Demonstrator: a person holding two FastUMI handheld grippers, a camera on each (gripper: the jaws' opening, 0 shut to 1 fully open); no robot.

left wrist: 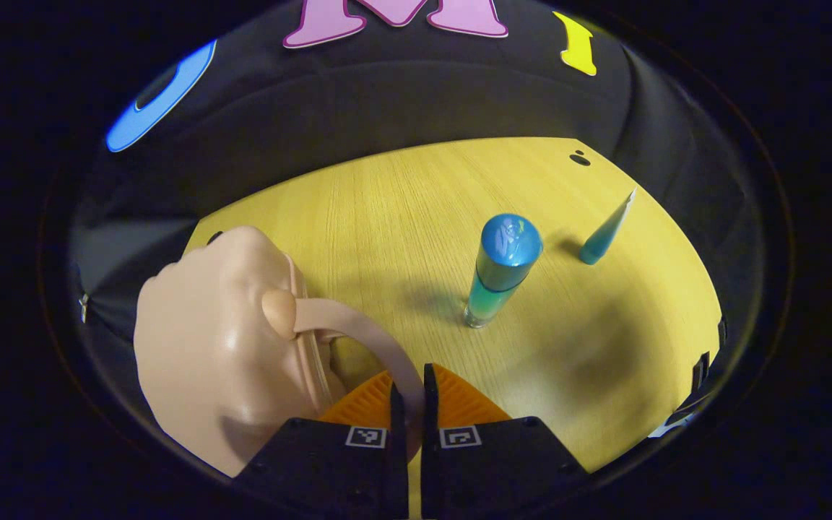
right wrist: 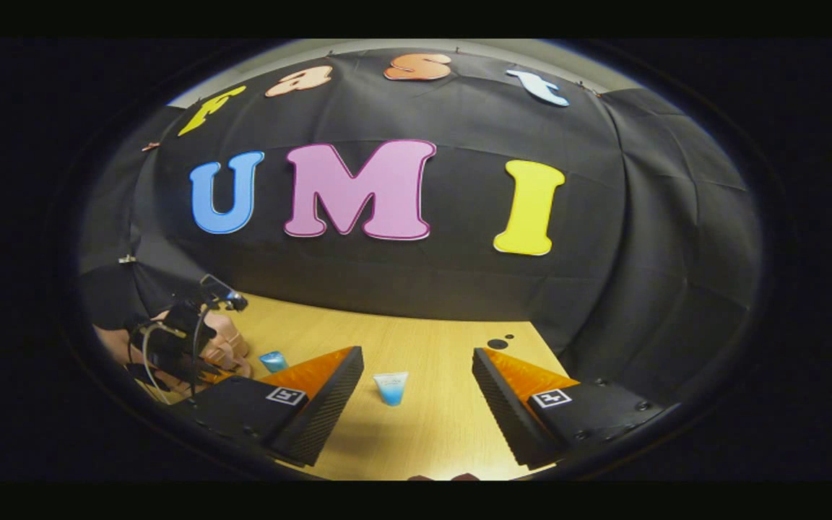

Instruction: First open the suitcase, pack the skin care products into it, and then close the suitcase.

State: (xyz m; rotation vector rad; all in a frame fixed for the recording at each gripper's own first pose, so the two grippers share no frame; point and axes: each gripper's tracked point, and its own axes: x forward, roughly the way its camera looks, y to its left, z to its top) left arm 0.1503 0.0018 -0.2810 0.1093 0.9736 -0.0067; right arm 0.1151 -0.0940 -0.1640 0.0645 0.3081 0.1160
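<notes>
Suitcase (left wrist: 206, 347), a small pale-pink rounded case, lay on the wooden table (left wrist: 401, 209) with its curved handle (left wrist: 373, 339) arching toward the camera in the left gripper view. The left gripper (left wrist: 409, 404) had its jaws drawn narrow and pressed on either side of that handle, so the step in hand was judged to be the opening of the case, which appeared to be still closed. Beyond the suitcase, toward the table's middle, a blue-capped bottle (left wrist: 503, 267) stood upright, and farther from the suitcase a small blue tube (left wrist: 607, 231) stood on its cap, well apart from the bottle. In the right gripper view the right gripper (right wrist: 416, 390) hung over the table with its jaws spread wide and nothing between them; the tube (right wrist: 391, 388) was seen ahead between its fingers, and the suitcase lay off beside the other gripper. Risks from here were judged as follows: the thin handle could slip from the narrow grip, or a pull on it could drag the light case across the table rather than lift its lid; a sweep toward the bottle could topple it.
</notes>
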